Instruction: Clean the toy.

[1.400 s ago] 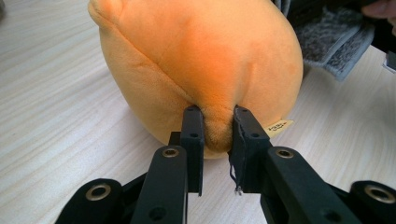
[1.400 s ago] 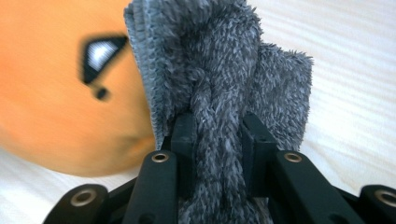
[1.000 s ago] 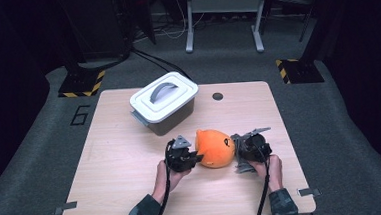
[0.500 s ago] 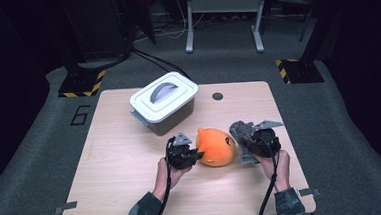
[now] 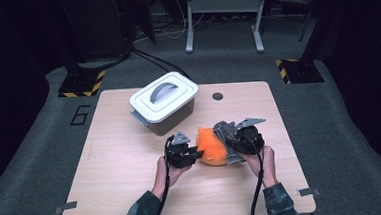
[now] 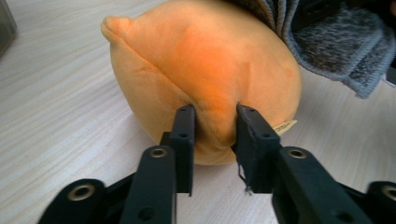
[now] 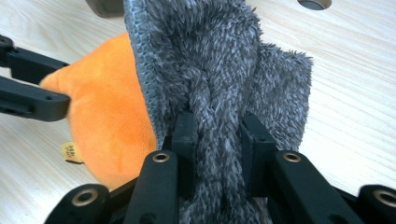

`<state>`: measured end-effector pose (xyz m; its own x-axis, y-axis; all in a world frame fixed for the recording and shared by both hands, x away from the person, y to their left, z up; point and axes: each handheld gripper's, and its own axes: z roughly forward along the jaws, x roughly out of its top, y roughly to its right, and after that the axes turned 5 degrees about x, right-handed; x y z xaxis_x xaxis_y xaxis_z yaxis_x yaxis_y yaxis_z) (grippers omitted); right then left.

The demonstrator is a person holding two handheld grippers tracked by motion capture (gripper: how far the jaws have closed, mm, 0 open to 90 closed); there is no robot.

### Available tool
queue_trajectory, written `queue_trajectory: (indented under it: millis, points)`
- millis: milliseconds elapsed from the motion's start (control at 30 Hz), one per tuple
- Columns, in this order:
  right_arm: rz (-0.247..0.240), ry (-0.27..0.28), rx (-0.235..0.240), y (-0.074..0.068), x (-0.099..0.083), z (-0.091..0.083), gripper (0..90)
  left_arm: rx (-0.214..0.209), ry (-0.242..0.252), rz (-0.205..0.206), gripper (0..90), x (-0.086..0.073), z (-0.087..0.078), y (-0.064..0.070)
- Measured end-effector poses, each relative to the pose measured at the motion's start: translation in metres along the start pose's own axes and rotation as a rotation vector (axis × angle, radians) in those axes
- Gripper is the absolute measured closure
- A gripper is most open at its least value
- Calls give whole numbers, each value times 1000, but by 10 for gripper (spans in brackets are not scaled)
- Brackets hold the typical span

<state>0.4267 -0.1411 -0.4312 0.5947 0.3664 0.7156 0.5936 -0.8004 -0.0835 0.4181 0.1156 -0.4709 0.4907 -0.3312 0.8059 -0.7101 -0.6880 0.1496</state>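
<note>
Pinching a fold of the orange plush toy (image 6: 205, 84) between the jaws of the left gripper (image 6: 215, 122), with the toy resting on the wooden table (image 5: 116, 157) near its front middle, between the two grippers. Clamping a bunch of the grey fleece cloth (image 7: 219, 79) in the right gripper (image 7: 217, 140), the cloth draping against the toy's right side and hiding that flank, its lower end running out of the right gripper view. Obscuring the text on the small label (image 7: 70, 151) at the toy's base, too small to read; lidded grey box (image 5: 164, 103) standing well apart behind.
</note>
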Motion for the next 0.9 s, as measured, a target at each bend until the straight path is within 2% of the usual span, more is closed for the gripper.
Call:
queue_trajectory:
  millis: [67, 133, 167, 300, 367, 433, 500, 600, 633, 700, 733, 800, 900]
  points:
    - [7, -4, 1, 1, 0, 0, 710, -1, 11, 4, 620, -2, -1, -1]
    - [0, -1, -2, 3, 1, 1, 710, 12, -6, 5, 532, -3, 0, -2]
    - [9, 2, -6, 2, 1, 2, 710, 6, -7, 12, 501, -4, 2, -2]
    - [12, -6, 1, 2, 2, 2, 710, 8, -8, 45, 440, -8, 10, -1]
    - [-1, -4, -5, 3, 2, 3, 710, 0, -1, 41, 495, -8, 13, 0]
    - [5, -1, -13, 3, 3, 4, 710, 7, 9, 61, 583, -7, 14, -1]
    - [8, -5, -10, 3, 4, 2, 710, 20, 14, 54, 656, -7, 14, 0]
    - [-11, 19, -14, -1, 7, -2, 711, 24, 14, 30, 718, -5, 13, 1]
    - [-10, 26, -14, -4, 9, -4, 711, 19, 14, 17, 726, -4, 12, 1]
    - [-43, 39, 8, -8, 12, -8, 711, 10, 16, 6, 736, -1, 10, 1]
    - [-54, 48, 16, -11, 14, -9, 711, 0, 10, -15, 738, 1, 9, 3]
    - [-50, 51, 28, -19, 18, -10, 711, -6, 7, -24, 740, 5, 8, 6]
    - [-80, 60, 44, -27, 24, -11, 711, -17, 10, -38, 742, 10, 6, 10]
